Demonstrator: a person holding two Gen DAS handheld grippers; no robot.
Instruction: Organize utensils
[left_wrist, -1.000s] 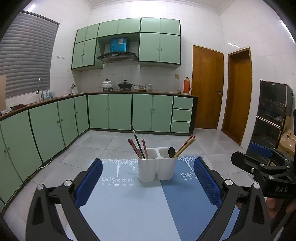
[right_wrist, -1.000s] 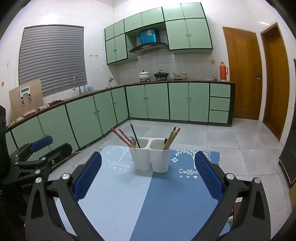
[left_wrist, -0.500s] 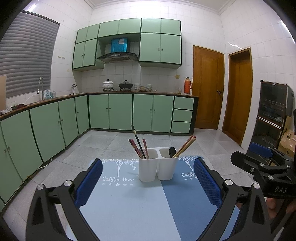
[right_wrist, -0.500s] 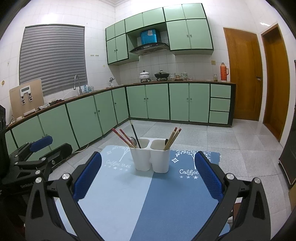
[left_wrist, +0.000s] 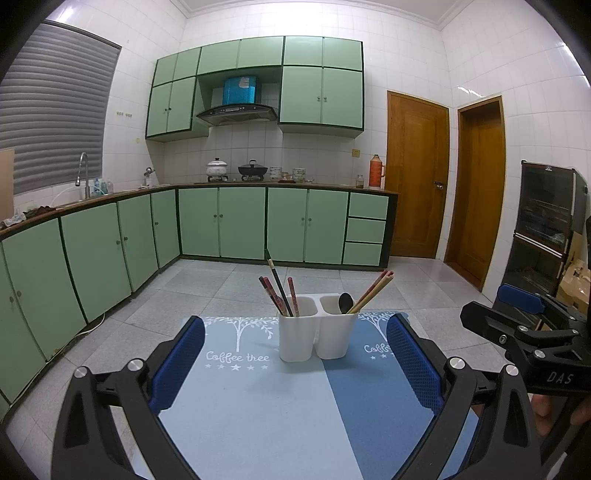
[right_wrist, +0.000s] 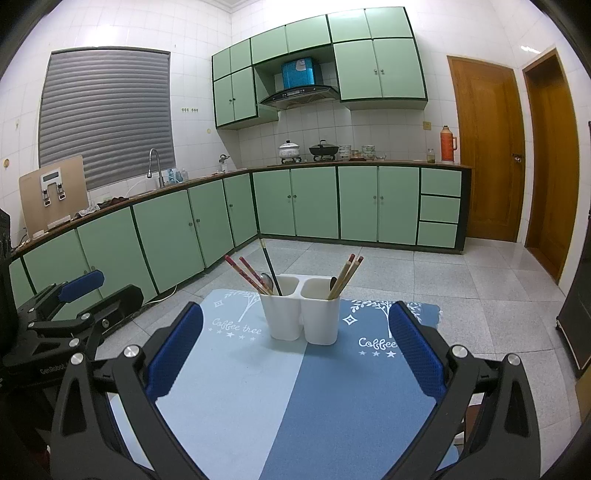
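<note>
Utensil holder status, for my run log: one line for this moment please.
left hand-held gripper: open | right hand-held gripper: open | utensil holder: upright on mat, untouched

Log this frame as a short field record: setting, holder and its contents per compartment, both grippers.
setting: kitchen, blue mat on table
holder: white two-compartment utensil holder, upright on the mat
left compartment: red chopsticks, one black chopstick, metal spoon
right compartment: wooden chopsticks, black spoon
left gripper: open, empty, short of the holder
right gripper: open, empty, short of the holder
</note>
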